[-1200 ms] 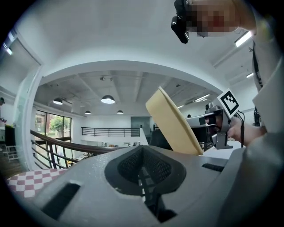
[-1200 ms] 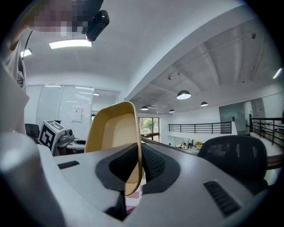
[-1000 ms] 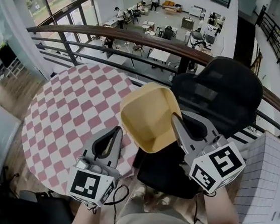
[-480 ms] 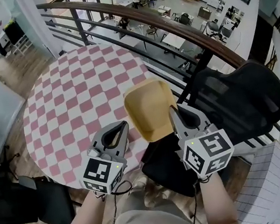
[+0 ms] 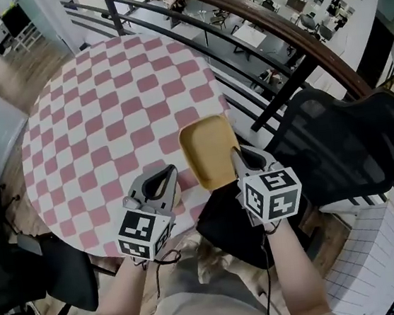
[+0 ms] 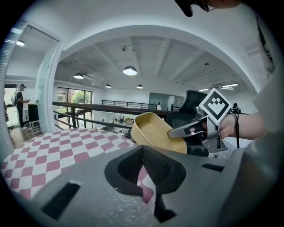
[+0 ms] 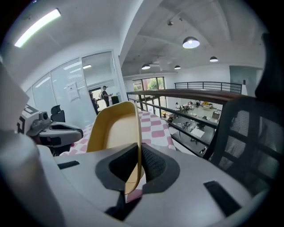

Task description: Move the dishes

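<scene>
Pink-and-white chequered round table [image 5: 105, 107]: shallow yellow plastic dish [image 5: 209, 148], rim pinched by right gripper [image 5: 236, 157], apparently in transit; likely needs level set-down. Left gripper [image 5: 172, 172] closed, empty.

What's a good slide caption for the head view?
Right claw grips a yellow dish by its rim near the checkered table; left claw shut and empty.

Round table [image 5: 92, 116], pink-white checkered surface across whole top.
</scene>
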`<state>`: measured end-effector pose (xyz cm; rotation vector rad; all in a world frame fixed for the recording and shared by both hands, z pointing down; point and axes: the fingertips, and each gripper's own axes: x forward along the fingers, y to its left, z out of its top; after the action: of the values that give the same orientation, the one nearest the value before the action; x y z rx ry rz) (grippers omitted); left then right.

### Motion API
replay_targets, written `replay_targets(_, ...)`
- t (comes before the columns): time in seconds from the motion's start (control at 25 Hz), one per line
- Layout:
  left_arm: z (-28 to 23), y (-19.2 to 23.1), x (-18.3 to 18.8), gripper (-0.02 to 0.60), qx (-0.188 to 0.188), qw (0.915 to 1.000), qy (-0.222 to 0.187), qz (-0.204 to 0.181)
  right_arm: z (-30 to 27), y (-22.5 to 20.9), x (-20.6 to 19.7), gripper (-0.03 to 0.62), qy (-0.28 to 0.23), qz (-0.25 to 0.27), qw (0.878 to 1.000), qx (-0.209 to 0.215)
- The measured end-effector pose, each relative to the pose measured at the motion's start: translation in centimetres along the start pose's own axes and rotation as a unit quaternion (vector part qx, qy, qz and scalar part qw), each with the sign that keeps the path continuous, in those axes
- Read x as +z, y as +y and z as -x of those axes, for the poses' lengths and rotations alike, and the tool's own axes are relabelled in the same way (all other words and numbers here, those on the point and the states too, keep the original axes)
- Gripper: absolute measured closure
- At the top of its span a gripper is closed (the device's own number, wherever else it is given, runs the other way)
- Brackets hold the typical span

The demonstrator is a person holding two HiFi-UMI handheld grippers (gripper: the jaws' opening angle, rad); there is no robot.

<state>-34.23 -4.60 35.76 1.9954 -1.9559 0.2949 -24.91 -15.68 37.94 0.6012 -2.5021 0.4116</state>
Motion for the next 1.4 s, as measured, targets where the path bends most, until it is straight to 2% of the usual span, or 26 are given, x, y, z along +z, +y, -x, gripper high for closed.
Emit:
replay_targets(0.2, -1.9, 0.9, -3.6, 0.568, -0.004, 0.9994, 0.031, 0.012, -3.9, -0.6, -4.0, 0.562, 0.048, -0.021, 0.999, -0.002)
replay_targets(0.44, -3.3, 1.5, -6.8, 0.568, -0.008, 0.997, 0.048, 0.06, -7.2, -1.6, -8.9, 0.562, 0.1, -0.034, 0.994, -0.002)
replay_targets(0.6, -3.7, 1.7, -8.0, 0.568, -0.011, 0.996, 0.06, 0.065, -8.7, -1.9, -11.1, 0.562, 0.121, -0.061, 0.991, 0.002)
replay_targets(0.96, -3.8, 1.6, -8.7, 0.568, -0.023, 0.9945, 0.067, 0.078, -11.1, -1.4, -13.6, 0.562, 0.147, -0.092, 0.985, -0.002)
replay_targets(1.16, -3.9, 1.6, -9.3, 0.568, -0.026, 0.9934, 0.063, 0.092, -11.4, -1.4, -14.2, 0.56, 0.156, -0.089, 0.984, -0.01)
replay_targets(1.32, -4.2, 1.5, -9.8, 0.568, -0.029, 0.9929, 0.07, 0.092, -11.6, -1.2, -14.6, 0.559, 0.167, -0.083, 0.982, 0.001)
replay_targets(1.4, -4.2, 1.3, -9.8, 0.568, -0.029, 0.9927, 0.07, 0.094, -11.4, -1.2, -14.4, 0.536, 0.161, -0.086, 0.983, 0.006)
